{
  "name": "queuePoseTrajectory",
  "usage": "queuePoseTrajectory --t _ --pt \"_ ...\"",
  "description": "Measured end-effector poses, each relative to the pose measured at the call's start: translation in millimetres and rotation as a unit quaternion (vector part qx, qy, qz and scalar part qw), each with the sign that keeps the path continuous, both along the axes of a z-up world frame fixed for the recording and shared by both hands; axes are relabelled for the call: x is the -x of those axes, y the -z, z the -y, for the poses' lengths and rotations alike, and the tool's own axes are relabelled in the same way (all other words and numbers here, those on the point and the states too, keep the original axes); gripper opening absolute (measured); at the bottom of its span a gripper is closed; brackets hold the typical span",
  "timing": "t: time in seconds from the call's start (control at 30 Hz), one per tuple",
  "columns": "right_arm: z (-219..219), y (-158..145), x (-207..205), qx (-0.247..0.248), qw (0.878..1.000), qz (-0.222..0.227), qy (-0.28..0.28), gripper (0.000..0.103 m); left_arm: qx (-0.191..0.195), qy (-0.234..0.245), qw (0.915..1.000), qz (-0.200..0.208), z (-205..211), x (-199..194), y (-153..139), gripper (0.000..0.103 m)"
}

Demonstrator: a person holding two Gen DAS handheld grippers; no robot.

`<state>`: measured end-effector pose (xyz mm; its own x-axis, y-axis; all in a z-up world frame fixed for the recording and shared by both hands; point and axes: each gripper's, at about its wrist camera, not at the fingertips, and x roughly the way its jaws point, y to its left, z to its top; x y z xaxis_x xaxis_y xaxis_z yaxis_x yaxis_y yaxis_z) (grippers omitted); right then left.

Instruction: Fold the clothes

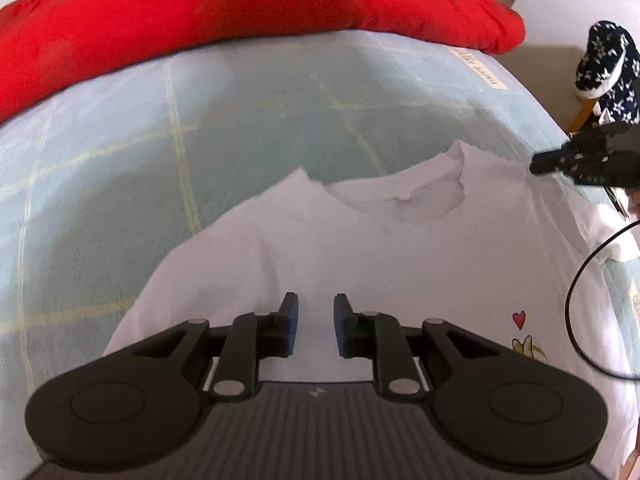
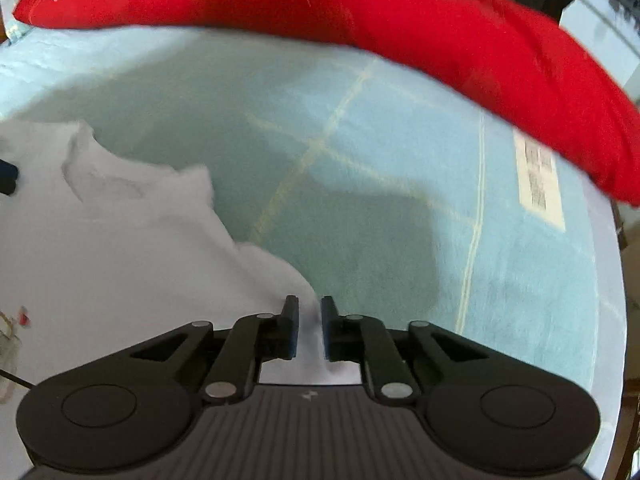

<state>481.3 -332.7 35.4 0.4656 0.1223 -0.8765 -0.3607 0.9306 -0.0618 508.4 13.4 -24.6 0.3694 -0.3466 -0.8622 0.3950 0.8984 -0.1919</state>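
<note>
Fingers of the left gripper stand a narrow gap apart above the white T-shirt; bare white cloth shows through the gap, and I cannot tell whether the pads pinch any of it. The right gripper has its fingers drawn nearly together at the shirt's edge, with a ridge of white fabric rising between them; whether the pads press it I cannot tell.

From the left wrist view, the shirt lies front up on the bed, its neckline toward 12 o'clock and a small red heart print at about 3 o'clock from the left fingers. The other gripper shows as a dark shape at 2 o'clock, at the shirt's shoulder, with a black cable looping below it.

The bed sheet is pale blue-green with thin yellowish check lines. A red pillow lies across the far side at 12 o'clock. A dark blue slipper with white stars sits off the bed's edge at 2 o'clock.
</note>
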Motion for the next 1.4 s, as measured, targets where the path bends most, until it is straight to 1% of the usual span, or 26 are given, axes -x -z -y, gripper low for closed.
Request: queuePoseTrajectory --t 0.1,0.13,0.2,0.27,0.3,0.37,0.4,0.47,0.57,0.67,0.73,0.8,0.87,0.93,0.97,1.0,1.03,1.07,1.1,1.13,1.17,1.2,1.23,1.27,1.33,1.4 --pt "-16.2 -16.1 1.8 -0.026 0.999 0.017 -0.020 0.021 -0.005 -0.004 1.0000 -0.007 2.7 -9.8 8.6 0.017" --pt "-21.5 -15.5 -0.6 -0.037 0.999 0.009 -0.025 0.021 -0.006 -0.009 0.9999 -0.007 2.4 -13.9 12.0 0.017" --pt "-31.8 -4.8 -11.3 -0.071 0.997 -0.024 -0.021 0.021 -0.007 -0.018 0.9998 -0.001 1.8 -21.6 16.5 0.019" --pt "-40.1 10.5 -23.1 -0.083 0.996 -0.035 -0.015 0.021 -0.035 -0.037 0.9982 0.030 -0.9 -33.1 17.6 0.018" --pt "-41.7 15.1 -27.9 -0.089 0.996 -0.028 -0.008 0.020 -0.039 -0.048 0.9976 0.032 -3.5 -40.0 18.9 0.015" --pt "-44.6 23.4 -37.3 -0.103 0.995 -0.014 0.007 0.021 -0.020 -0.071 0.9970 0.022 -12.1 -50.5 17.8 0.015" --pt "-43.9 20.8 -40.1 -0.112 0.994 -0.008 0.014 0.021 -0.023 -0.065 0.9973 0.026 -12.5 -48.6 15.3 0.014" --pt "-40.9 5.0 -36.4 -0.121 0.992 0.015 0.020 0.028 -0.028 -0.053 0.9976 0.033 -13.4 -44.7 10.4 0.014" --pt "-26.7 -15.4 -26.0 -0.096 0.994 0.057 0.019 0.032 -0.044 -0.041 0.9979 0.024 -16.3 -33.4 18.0 0.015" --pt "-4.4 -11.7 -31.2 -0.055 0.997 0.049 0.034 0.032 -0.021 -0.053 0.9981 0.023 -25.0 -29.8 21.1 0.015" --pt "6.9 -3.8 -33.7 -0.059 0.998 0.027 0.029 0.032 -0.011 -0.060 0.9980 0.018 -27.7 -32.2 22.0 0.016" --pt "5.6 2.7 -29.9 -0.061 0.998 0.014 -0.002 0.033 -0.018 -0.051 0.9983 0.020 -25.2 -32.5 22.3 0.016" --pt "-2.4 12.3 -25.9 -0.048 0.998 -0.004 -0.036 0.033 -0.027 -0.040 0.9985 0.023 -22.4 -32.1 22.0 0.016" --pt "-10.5 21.7 -23.5 -0.027 0.998 -0.007 -0.056 0.033 -0.030 -0.041 0.9984 0.023 -21.6 -32.1 21.8 0.016" --pt "-12.5 23.3 -24.3 -0.022 0.998 -0.005 -0.059 0.030 -0.031 -0.044 0.9983 0.024 -21.4 -31.9 21.6 0.017" --pt "-15.5 21.2 -23.9 -0.018 0.998 -0.005 -0.060 0.024 -0.033 -0.046 0.9981 0.024 -21.2 -31.7 21.4 0.020" --pt "-18.5 18.7 -23.0 -0.011 0.998 -0.003 -0.061 0.009 -0.051 -0.050 0.9969 0.034 -19.5 -29.3 20.4 0.021" --pt "-21.7 15.2 -19.7 0.013 0.998 0.010 -0.061 0.009 -0.069 -0.053 0.9953 0.044 -17.8 -26.9 19.5 0.021" --pt "-20.9 17.5 -21.0 0.042 0.998 0.029 -0.042 0.008 -0.094 -0.059 0.9923 0.056 -16.5 -24.8 18.5 0.020" --pt "-14.0 19.7 -26.1 0.058 0.997 0.040 -0.006 0.005 -0.109 -0.067 0.9900 0.060 -16.5 -24.5 17.3 0.013" --pt "-5.8 19.7 -31.3 0.065 0.997 0.042 0.030 0.005 -0.104 -0.077 0.9901 0.054 -18.7 -24.7 13.9 0.013" --pt "4.1 15.8 -35.7 0.053 0.996 0.039 0.058 0.005 -0.089 -0.078 0.9917 0.050 -20.3 -23.6 9.1 0.013" --pt "10.1 7.7 -34.5 0.022 0.997 0.042 0.065 0.006 -0.075 -0.078 0.9930 0.046 -21.7 -22.5 4.2 0.013" --pt "14.5 -0.2 -32.5 -0.006 0.997 0.044 0.070 0.013 -0.059 -0.070 0.9947 0.047 -20.4 -19.4 -2.7 0.013" --pt "5.9 -13.4 -21.4 -0.021 0.997 0.039 0.056 0.017 -0.040 -0.042 0.9970 0.051 -12.2 -12.3 -12.9 0.014" --pt "-9.4 -18.2 -10.3 -0.048 0.998 0.022 0.029 0.026 -0.027 -0.011 0.9987 0.041 1.5 -10.1 -11.9 0.017"
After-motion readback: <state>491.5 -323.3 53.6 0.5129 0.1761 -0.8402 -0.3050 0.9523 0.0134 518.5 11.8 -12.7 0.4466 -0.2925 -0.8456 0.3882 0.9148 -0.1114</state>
